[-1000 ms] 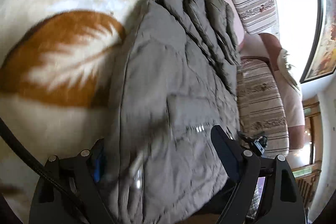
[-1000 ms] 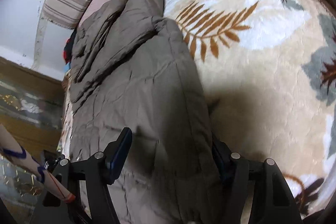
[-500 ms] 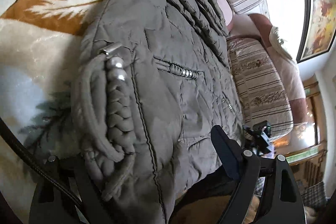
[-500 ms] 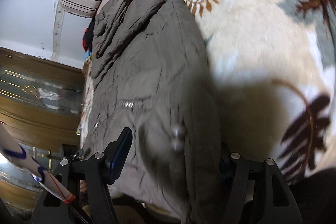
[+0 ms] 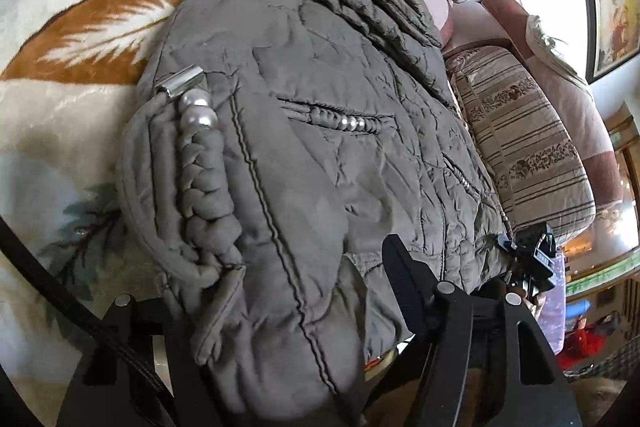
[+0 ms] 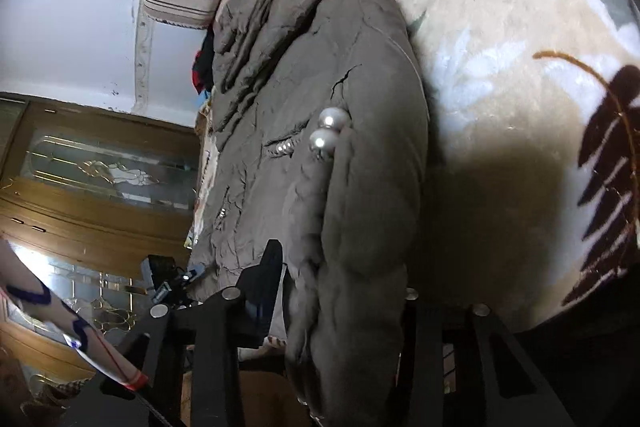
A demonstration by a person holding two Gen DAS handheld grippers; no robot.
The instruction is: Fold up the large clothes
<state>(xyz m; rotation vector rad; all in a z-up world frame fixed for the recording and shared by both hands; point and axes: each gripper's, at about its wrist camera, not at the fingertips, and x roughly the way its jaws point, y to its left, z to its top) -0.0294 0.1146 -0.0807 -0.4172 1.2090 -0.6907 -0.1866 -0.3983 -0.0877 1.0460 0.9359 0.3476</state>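
since a second ago both my hands have slid back along the jacket (image 5: pixel 320 131) toward its near hem, so the pearl-trimmed cuff (image 5: pixel 196 155) that was out of sight then now lies right in front of my left fingers (image 5: pixel 280 327), and both pairs of fingers have begun to narrow.

my left fingers are closing with the thick hem between them; only the right-hand finger shows clearly, the other is buried under the padding, so i cannot tell whether the pads press yet. my right fingers (image 6: pixel 340 291) are closing too, around the bulging folded side of the jacket (image 6: pixel 320 87), the near finger dark against the cloth and the far one mostly hidden behind it; whether they pinch yet i cannot tell either.

the jacket lies lengthwise on the leaf-patterned blanket (image 5: pixel 60 99), beside the striped cushions (image 5: pixel 528 147), hood end far from me. as i judge it, the sleeves are already turned in over the body, the pearl cuff resting on top, so the long narrow shape is made. what is left looks like taking hold of this near end and bringing it up over the far half, then flattening the bundle.
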